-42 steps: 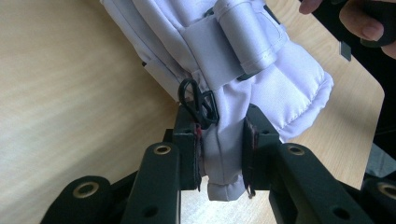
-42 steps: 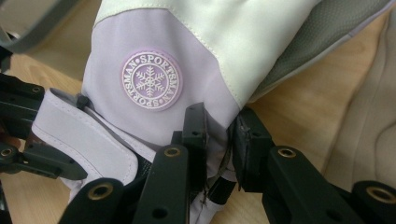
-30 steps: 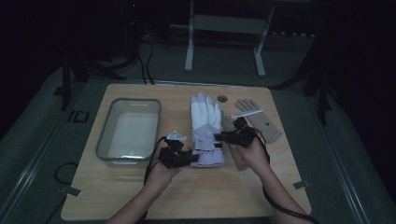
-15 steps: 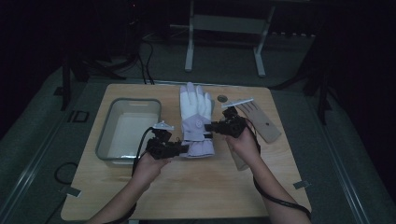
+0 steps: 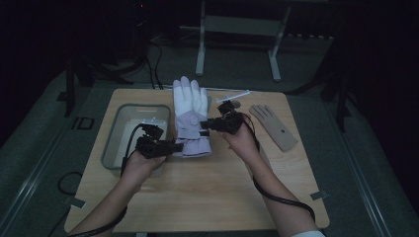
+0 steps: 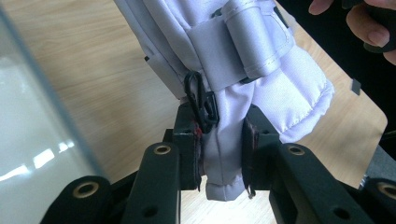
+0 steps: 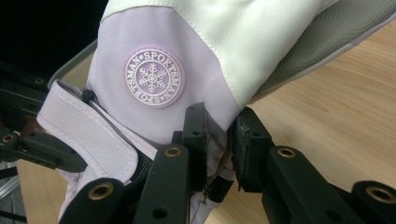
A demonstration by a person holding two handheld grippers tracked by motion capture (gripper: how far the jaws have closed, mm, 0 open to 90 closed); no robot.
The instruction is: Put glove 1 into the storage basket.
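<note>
While the white glove (image 5: 190,116) stands lifted near the middle of the high view, beside the grey tub (image 5: 129,132), the left gripper (image 5: 168,147) pinches its cuff and the right gripper (image 5: 206,123) pinches its side, over the wooden table (image 5: 207,192).

High view: dim overall, room beyond the table (image 5: 207,197) near black; wood top evenly but weakly lit, probably from overhead; white glove (image 5: 190,111) the brightest patch; faint soft shadows; grain and slight softness throughout. Left gripper view: bright, well exposed; glove fabric sharp at centre; pale glare on the clear bin wall (image 6: 32,135); black jaws at the bottom edge close and a little soft. Right gripper view: bright; embroidered snowflake badge (image 7: 154,78) crisp; upper left corner falls to black; wood grain mildly blurred.
</note>
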